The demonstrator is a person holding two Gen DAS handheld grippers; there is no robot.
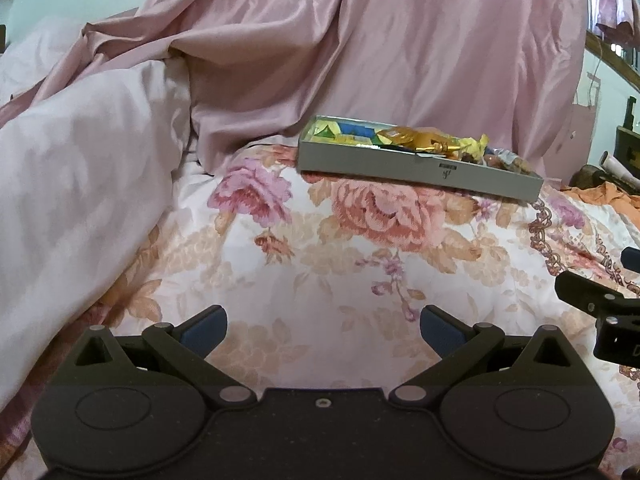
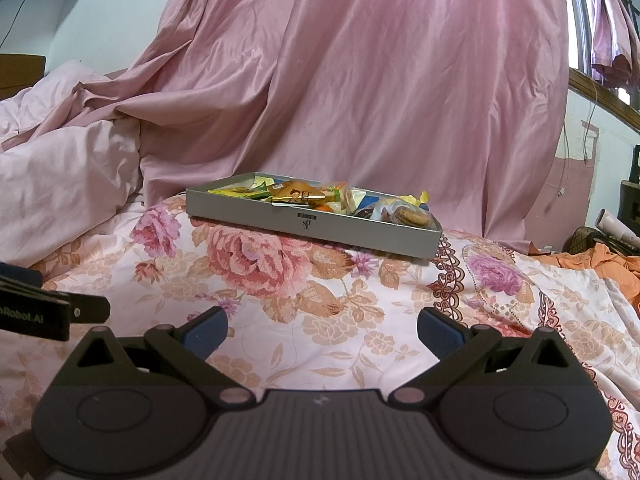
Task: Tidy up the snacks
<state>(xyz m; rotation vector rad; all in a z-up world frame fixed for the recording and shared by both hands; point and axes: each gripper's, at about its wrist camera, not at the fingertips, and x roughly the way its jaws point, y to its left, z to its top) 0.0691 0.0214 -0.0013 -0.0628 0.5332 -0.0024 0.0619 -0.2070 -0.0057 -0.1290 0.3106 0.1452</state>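
Fingers on both our grippers are spread wide and hold nothing: the left gripper and the right gripper each hover low in frame over the flowered bedspread. Above centre we see a flat grey box lying on the bed, with snacks heaped inside it. Pink cloth hangs behind the box, filling the upper frame.

Both grippers are matte black, with round hubs and silver rivets. The left gripper and right gripper carry ribbed blue pads. White lettering marks the black body at the right wrist frame's left edge.
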